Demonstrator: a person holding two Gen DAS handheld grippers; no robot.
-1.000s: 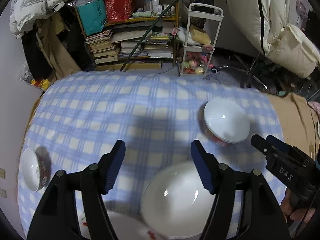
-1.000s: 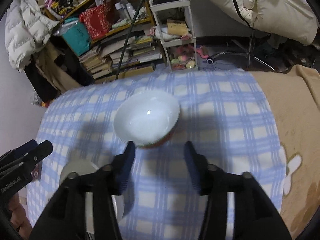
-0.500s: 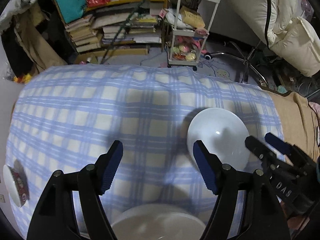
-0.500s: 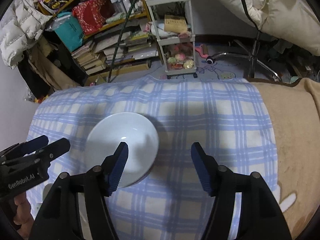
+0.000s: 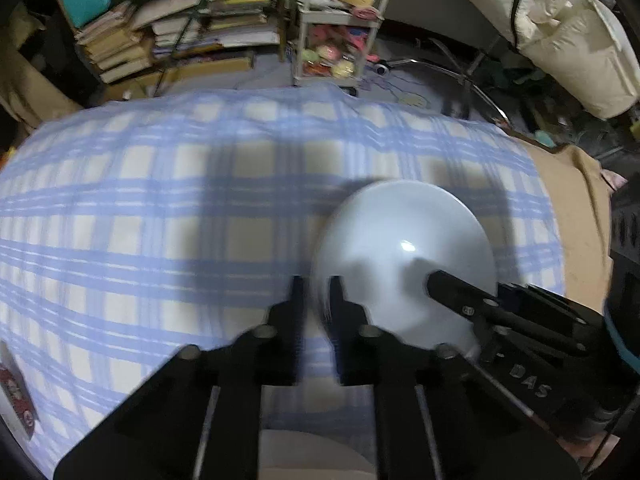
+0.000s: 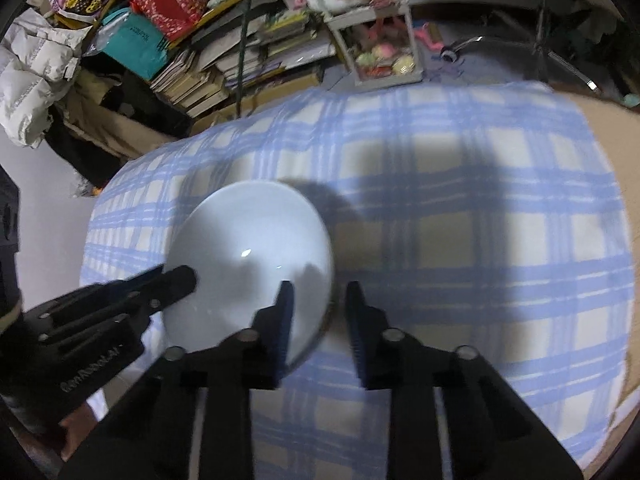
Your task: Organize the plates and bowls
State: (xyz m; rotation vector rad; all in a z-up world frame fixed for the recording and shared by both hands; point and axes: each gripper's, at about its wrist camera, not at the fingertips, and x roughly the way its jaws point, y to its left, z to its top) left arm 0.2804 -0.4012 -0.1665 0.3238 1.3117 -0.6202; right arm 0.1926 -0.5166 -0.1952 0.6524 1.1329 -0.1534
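- On the blue-and-cream checked cloth (image 5: 168, 216): one white bowl (image 5: 404, 256), interior glossy, outer wall hidden from both cameras; it sits right of centre in the left wrist view.
- Left gripper (image 5: 316, 284): fingers drawn close together astride the bowl's near-left rim, which is blurred; actual pinch contact cannot be confirmed.
- Right gripper (image 6: 316, 290): fingers straddle the bowl's near-right rim, one inside, one outside; a gap shows beside the outer finger, so whether it clamps cannot be told.
- Second white dish (image 5: 316, 456): only a pale arc at the bottom edge, mostly covered by the left gripper body.
- Small red-patterned bowl (image 5: 16, 396): cut off at the left frame edge.
- Background: book stacks (image 6: 224, 64) and a wire cart (image 6: 380, 40), soft-focused.
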